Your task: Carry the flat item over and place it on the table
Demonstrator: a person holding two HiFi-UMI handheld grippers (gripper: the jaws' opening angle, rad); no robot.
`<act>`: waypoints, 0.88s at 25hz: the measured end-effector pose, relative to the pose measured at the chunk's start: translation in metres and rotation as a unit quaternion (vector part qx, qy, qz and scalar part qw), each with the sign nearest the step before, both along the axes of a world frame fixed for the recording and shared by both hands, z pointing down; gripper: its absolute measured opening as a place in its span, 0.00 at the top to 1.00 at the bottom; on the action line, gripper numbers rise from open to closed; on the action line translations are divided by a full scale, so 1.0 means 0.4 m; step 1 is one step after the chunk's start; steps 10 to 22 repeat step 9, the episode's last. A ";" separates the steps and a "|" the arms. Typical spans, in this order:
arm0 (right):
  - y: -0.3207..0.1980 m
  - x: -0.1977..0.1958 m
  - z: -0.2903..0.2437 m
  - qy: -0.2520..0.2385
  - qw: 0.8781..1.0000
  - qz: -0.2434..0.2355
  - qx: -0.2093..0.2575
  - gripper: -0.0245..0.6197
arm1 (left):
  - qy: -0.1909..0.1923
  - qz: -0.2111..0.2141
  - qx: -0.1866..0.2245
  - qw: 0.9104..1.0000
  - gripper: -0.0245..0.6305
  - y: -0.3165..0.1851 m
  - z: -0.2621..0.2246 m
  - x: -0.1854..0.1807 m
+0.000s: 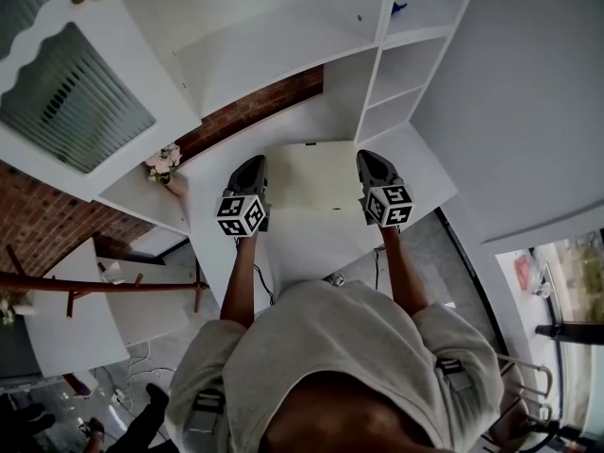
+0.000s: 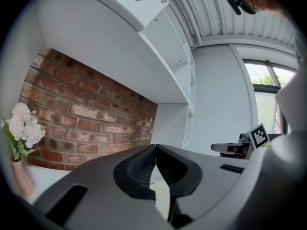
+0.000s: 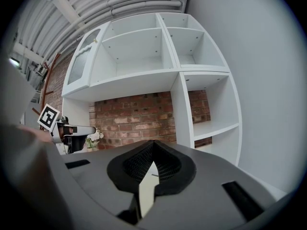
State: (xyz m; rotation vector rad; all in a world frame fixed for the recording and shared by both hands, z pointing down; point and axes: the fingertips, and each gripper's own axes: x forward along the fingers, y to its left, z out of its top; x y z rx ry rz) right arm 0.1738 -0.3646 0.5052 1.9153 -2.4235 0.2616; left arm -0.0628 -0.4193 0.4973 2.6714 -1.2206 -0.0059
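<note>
**White surface (image 1: 420,163) under load, flat item carried over it**

The flat item (image 1: 316,182) is held by opposite edges, judged to keep it level for set-down. Left gripper (image 1: 254,164) and right gripper (image 1: 369,158): jaws are clamped down onto the thin pale edge in both gripper views. Contact with the surface can't be told. Shelf unit (image 1: 406,69) and brick wall (image 1: 250,111) are seen beyond.

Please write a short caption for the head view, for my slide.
Seen from above, left gripper and right gripper, both shut, flank a pale flat panel over the white table.
</note>
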 end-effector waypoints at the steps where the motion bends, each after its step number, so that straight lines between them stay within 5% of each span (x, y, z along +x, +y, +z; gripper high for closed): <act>1: -0.001 0.000 0.000 0.000 1.000 0.000 0.000 0.92 | -0.001 0.001 0.000 1.000 0.94 0.000 0.001 0.001; 22: 0.002 0.006 0.012 -0.002 1.000 -0.001 -0.006 0.92 | -0.005 0.003 -0.009 1.000 0.94 0.005 0.023 0.004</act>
